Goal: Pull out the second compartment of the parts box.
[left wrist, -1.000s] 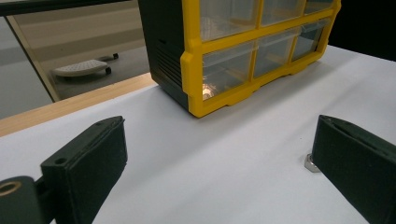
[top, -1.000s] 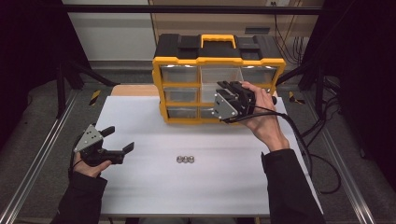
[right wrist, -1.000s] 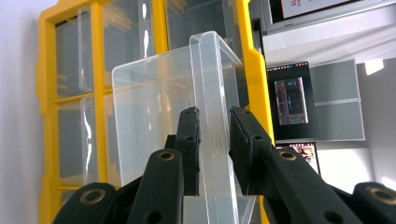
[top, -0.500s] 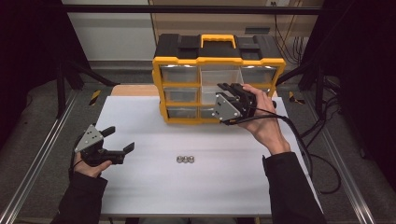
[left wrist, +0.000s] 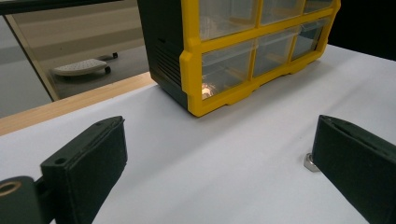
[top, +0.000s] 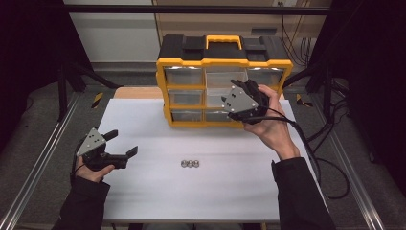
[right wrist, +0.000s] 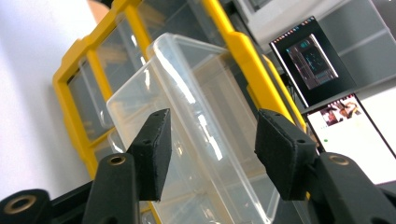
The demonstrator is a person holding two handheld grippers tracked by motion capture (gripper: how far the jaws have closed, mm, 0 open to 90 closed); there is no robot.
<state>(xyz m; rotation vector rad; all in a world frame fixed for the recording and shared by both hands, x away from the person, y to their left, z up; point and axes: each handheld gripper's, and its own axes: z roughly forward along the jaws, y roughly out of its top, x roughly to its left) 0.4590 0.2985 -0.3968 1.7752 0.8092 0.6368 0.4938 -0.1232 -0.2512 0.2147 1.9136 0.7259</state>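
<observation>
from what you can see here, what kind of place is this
Most likely a lab bench set up for recording manipulation, not a home. A white table sits inside a black metal frame, cables trail off its right side, and lit monitor screens stand behind the yellow drawer organizer.

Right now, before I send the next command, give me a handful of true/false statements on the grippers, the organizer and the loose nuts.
1. The left gripper is open above bare table. True.
2. The right gripper rests flat on the table. False: it is raised at the drawer organizer.
3. Three nuts lie in a row on the white table. True.
4. A clear drawer sticks out of the organizer. True.
5. The left gripper holds a nut. False: its jaws are empty.
</observation>
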